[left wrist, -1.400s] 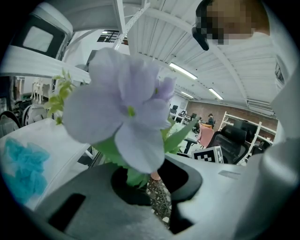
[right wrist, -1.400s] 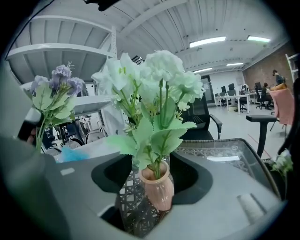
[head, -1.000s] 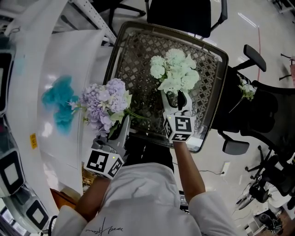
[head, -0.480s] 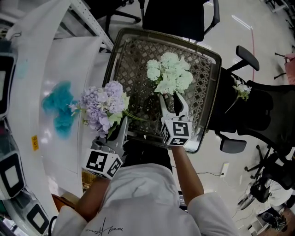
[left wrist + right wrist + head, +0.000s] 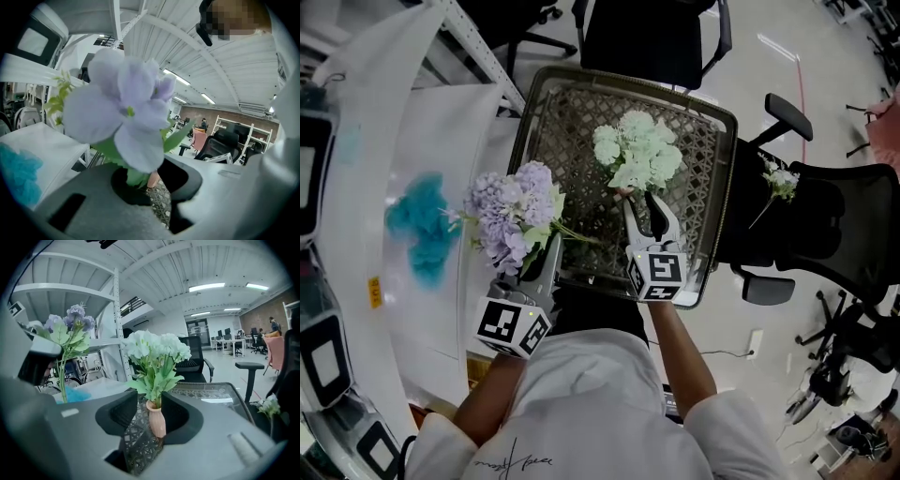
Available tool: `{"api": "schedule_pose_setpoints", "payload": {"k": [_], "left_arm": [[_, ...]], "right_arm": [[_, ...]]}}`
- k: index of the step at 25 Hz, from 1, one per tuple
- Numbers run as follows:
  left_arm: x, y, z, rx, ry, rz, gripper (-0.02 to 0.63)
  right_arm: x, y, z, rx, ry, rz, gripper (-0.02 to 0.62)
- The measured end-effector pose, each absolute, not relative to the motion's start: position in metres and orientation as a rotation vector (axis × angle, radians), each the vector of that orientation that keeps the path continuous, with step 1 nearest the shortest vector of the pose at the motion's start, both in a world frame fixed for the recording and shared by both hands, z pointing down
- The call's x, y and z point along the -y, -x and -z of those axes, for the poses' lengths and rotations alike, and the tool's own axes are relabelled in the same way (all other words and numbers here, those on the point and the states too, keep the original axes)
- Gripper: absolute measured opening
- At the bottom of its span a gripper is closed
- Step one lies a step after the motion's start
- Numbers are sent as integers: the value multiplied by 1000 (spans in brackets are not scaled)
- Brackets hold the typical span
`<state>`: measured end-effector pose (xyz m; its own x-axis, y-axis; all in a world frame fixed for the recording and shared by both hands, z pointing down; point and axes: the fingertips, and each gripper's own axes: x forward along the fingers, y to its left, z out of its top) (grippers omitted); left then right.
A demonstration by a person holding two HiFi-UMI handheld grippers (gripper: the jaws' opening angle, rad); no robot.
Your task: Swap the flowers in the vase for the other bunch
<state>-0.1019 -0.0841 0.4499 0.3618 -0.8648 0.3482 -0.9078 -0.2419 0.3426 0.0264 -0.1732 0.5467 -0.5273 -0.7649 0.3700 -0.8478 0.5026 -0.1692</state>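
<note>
In the head view a bunch of purple flowers (image 5: 511, 211) is held up over the table's left edge, and my left gripper (image 5: 539, 261) is shut on its stems. Petals fill the left gripper view above that gripper (image 5: 140, 183). White flowers (image 5: 635, 150) stand in a small pink vase (image 5: 157, 420) on the lattice table (image 5: 712, 187). My right gripper (image 5: 649, 211) reaches in under the white heads. Its jaws have just been closing. The stems (image 5: 157, 390) and the vase neck show in the gap of the right gripper (image 5: 150, 411), and a gap remains on both sides.
A white table (image 5: 441, 141) with a teal tuft (image 5: 417, 220) lies to the left. Black office chairs stand behind the lattice table (image 5: 652, 37) and to its right (image 5: 853, 225); a small white sprig (image 5: 780, 178) lies on the right one.
My right gripper has moved a little forward toward the white flowers and its jaws stand narrower. The left gripper and the purple bunch have kept still.
</note>
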Motion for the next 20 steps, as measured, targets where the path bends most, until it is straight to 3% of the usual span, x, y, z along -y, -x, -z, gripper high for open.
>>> {"api": "schedule_pose_setpoints", "payload": {"k": [20], "left_arm": [[75, 97, -431, 1475, -2216, -86, 40]], "right_arm": [[142, -16, -471, 2660, -1225, -555, 57]]}}
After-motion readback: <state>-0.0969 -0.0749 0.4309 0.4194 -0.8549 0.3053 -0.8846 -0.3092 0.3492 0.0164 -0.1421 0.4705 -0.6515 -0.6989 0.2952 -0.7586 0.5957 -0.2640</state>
